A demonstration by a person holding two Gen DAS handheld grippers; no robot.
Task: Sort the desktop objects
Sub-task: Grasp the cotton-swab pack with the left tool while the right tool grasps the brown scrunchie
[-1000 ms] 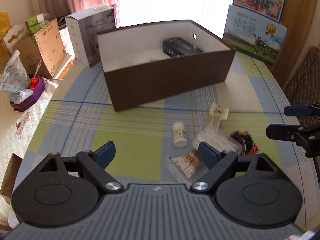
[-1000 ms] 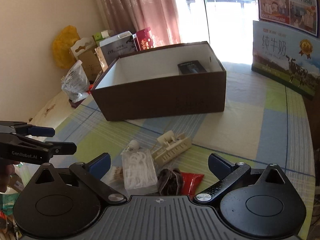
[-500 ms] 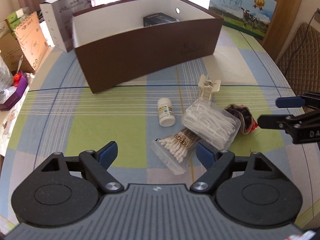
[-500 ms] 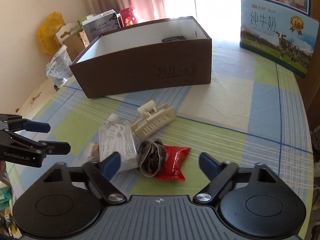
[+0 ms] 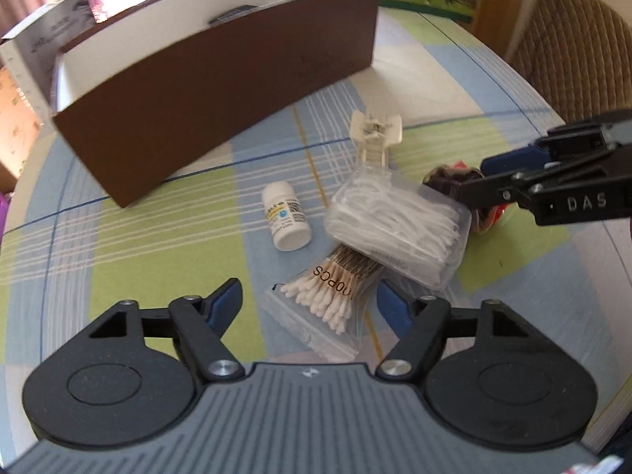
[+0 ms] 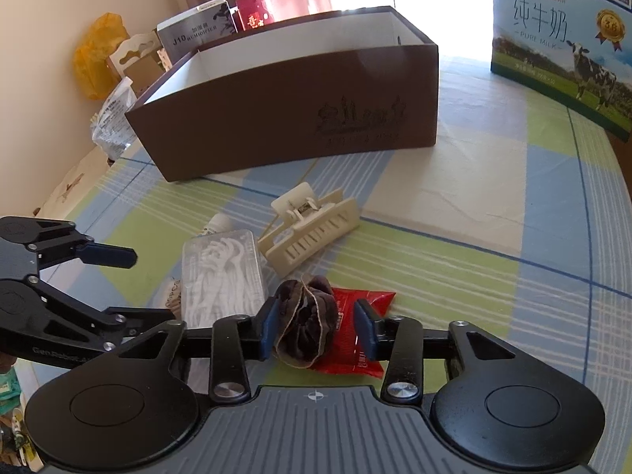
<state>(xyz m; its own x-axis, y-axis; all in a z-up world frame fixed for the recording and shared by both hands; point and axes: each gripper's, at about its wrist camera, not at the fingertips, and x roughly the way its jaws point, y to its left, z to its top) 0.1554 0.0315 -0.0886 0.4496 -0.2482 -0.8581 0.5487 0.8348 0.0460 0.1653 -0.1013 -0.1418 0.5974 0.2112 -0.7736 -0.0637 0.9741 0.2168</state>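
A brown scrunchie point(image 6: 304, 331) lies on a red snack packet point(image 6: 371, 300) on the checked tablecloth. My right gripper point(image 6: 316, 326) straddles the scrunchie with its jaws half closed; the left pad touches it and a small gap shows at the right pad. Lower left, my left gripper point(image 5: 312, 304) is open over a bag of cotton swabs point(image 5: 328, 300). Beside them lie a clear box of floss picks point(image 5: 399, 229), a white pill bottle point(image 5: 286, 217) and a cream hair clip point(image 6: 312, 233). The open brown box point(image 6: 292, 118) stands behind, with a dark item inside.
A milk carton box point(image 6: 561, 51) stands at the back right. A humidifier box point(image 6: 193, 31), bags and cardboard crowd the back left. A wicker chair point(image 5: 572, 35) sits past the table's right edge. The tablecloth point(image 6: 454, 260) is bare right of the clip.
Both grippers dropped toward the pile. The right gripper's jaws narrowed from wide open to straddle the scrunchie. The left gripper came in over the swab bag, still open.
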